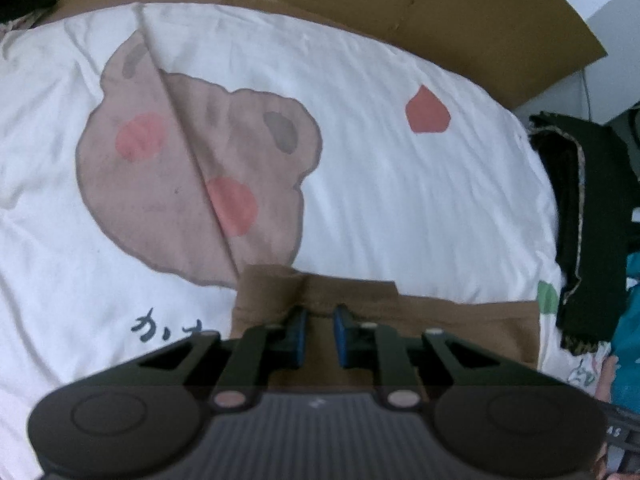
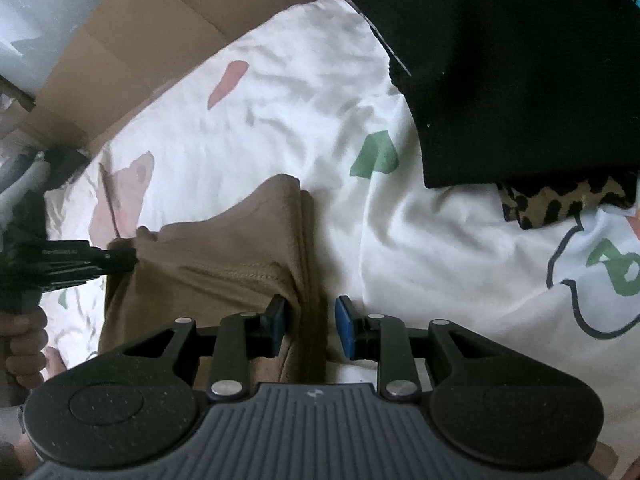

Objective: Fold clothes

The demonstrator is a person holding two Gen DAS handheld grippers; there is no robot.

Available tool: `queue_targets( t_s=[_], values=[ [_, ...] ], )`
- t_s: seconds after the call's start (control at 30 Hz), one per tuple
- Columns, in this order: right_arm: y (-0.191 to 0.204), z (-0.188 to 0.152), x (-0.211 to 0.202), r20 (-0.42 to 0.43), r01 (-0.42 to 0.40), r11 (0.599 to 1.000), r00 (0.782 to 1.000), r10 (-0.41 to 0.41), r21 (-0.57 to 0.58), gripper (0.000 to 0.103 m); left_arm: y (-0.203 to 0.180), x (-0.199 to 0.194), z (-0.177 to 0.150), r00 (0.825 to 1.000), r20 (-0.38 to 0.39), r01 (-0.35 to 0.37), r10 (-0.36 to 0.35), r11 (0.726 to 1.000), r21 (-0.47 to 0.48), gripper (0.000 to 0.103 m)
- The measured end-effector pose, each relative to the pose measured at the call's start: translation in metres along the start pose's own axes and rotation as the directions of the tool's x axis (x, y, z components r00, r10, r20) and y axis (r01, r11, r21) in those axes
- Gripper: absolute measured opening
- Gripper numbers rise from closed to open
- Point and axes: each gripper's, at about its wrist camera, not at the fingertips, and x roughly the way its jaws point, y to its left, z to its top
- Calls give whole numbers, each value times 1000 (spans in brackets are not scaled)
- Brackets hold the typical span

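Left gripper (image 1: 320, 320): jaws drawn narrow, pads closed on a pinched ridge of the brown garment (image 2: 224, 248). In the right wrist view its tips are seen at the garment's left corner, with the cloth pulled up taut toward them.
Right gripper (image 2: 310, 322): jaws set moderately apart, no grip made. The garment's thick folded right edge is straddled; the left pad is pressed against the fabric, while the right pad is held clear of it over the sheet.
White sheet (image 1: 400, 200): spread wrinkled under everything; a large bear face (image 1: 180, 184) with pink cheeks is printed on it, with red and green shapes scattered elsewhere.
Cardboard (image 1: 480, 20): laid flat beyond the sheet's far edge.
Black garment (image 2: 500, 60): piled on the sheet's right side, well apart from the right gripper.
Brown garment, position: lain on the sheet directly under and ahead of both grippers, partly folded, its layers doubled along the right edge. A stitched seam is seen across the middle. The bear print is just beyond its far end.
Leopard-print cloth (image 2: 560, 204): tucked under the black garment's near edge.
Teal cloth (image 1: 628, 320): glimpsed at the far right, beside the black pile.
Hand (image 2: 24, 344): fingers wrapped round the left gripper's handle.
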Motion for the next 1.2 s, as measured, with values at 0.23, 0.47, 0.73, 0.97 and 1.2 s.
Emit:
queue_targets(
  t_s=[0.23,0.47,0.73,0.97,1.2],
  values=[
    [2,-5,-15,52,-86,995,995,83,49,34,25,-37,9,997,62,46,-43,998,-46,20],
    [-4,-18,-18,24,-65,997,998,64,48,46,43,-51,-3,999,39,18,-16,999,-42,44],
    [-12,-26,-6,8,-97,992,995,97,77,46,56,-27,-22,1000,-9,21,-22,997,-80,44],
    [-14,-30,12,-9,-114,989,993,115,97,52,57,-18,-21,998,2,70,-70,993,-100,28],
    [-14,-31,17,-11,-191,978,981,193,85,80,54,-16,-19,997,-8,80,-81,994,-80,33]
  ],
)
